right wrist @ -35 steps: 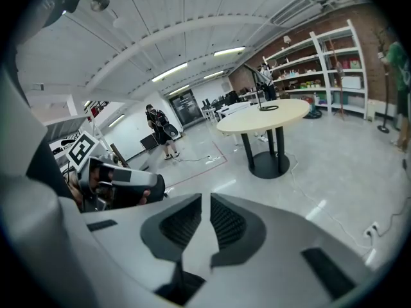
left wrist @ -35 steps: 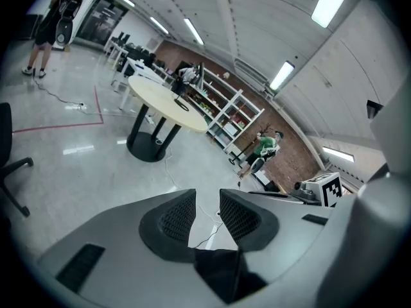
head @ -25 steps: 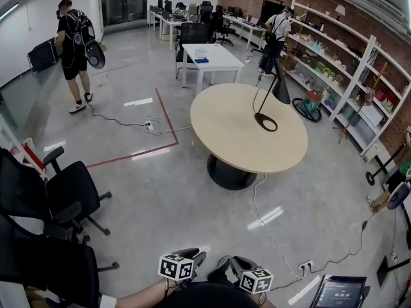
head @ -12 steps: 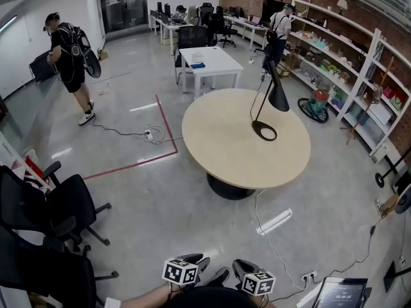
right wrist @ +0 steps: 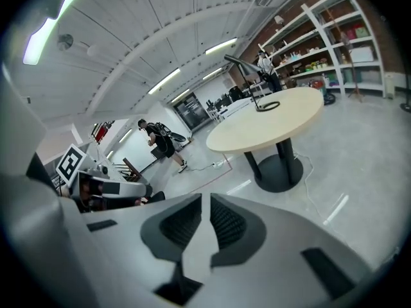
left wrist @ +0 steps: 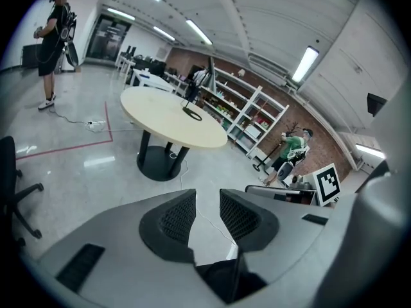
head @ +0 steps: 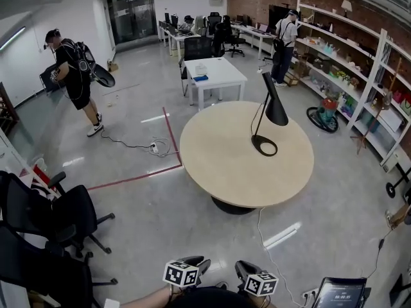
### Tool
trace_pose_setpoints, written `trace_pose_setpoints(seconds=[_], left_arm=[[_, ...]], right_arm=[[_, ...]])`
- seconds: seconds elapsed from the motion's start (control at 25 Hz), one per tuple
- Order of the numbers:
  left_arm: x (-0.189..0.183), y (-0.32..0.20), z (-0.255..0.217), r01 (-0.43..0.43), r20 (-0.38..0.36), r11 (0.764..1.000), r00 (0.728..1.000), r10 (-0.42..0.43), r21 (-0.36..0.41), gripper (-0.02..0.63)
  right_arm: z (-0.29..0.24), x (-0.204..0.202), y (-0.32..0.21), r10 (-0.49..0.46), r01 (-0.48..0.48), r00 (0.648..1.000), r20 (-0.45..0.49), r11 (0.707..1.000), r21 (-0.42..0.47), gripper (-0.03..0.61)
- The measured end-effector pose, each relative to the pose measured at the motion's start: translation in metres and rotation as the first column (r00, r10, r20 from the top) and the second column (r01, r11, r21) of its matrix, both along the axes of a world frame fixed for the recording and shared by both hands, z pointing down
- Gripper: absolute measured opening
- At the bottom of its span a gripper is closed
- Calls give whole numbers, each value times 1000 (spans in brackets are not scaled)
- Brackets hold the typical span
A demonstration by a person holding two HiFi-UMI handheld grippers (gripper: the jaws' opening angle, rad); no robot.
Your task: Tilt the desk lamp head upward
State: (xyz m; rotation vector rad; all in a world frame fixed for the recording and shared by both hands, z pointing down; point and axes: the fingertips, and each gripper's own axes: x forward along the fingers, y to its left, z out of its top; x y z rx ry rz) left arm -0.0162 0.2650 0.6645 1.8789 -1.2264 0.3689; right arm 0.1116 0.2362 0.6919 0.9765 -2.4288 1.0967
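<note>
Task status: not started, as far as I can judge. Lamp head (head: 276, 110) hangs nose-down on its slanted stem. Lamp base (head: 264, 146) sits on the round desk (head: 215, 162), just off centre toward 3 o'clock. Nothing touches the lamp.

Both grippers are held low at 6 o'clock, well apart from the desk, with open floor between.
- Left gripper (left wrist: 207, 204): jaws wide, nothing between them.
- Right gripper (right wrist: 205, 213): jaws drawn almost together, holding nothing.

Left to do: walk up to the desk at 12–1 o'clock, steady the lamp, take the head and tip it upward. That is all of the task.

Surface: pale, bare apart from the lamp. A cable (head: 260, 220) drops off the 6 o'clock edge to the floor.

Room:
- red tape line (head: 168, 124) on glossy floor, 11 o'clock
- black office chairs (head: 61, 217), 8–9 o'clock
- white table (head: 215, 71), 12 o'clock
- shelving (head: 359, 76) on a brick wall, 2 o'clock
- person with a backpack (head: 76, 79), 10 o'clock
- second person (head: 286, 40) by the shelving, 1 o'clock
</note>
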Motion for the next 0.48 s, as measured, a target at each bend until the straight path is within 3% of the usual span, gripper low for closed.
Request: trace_pose_setpoints(seconds=[0.48], left_arm=[[37,-47,1,-68,47,998,996,69,-11,123]], right_arm=[[14,35,-46,71,-69,997,33,997,-40,43]])
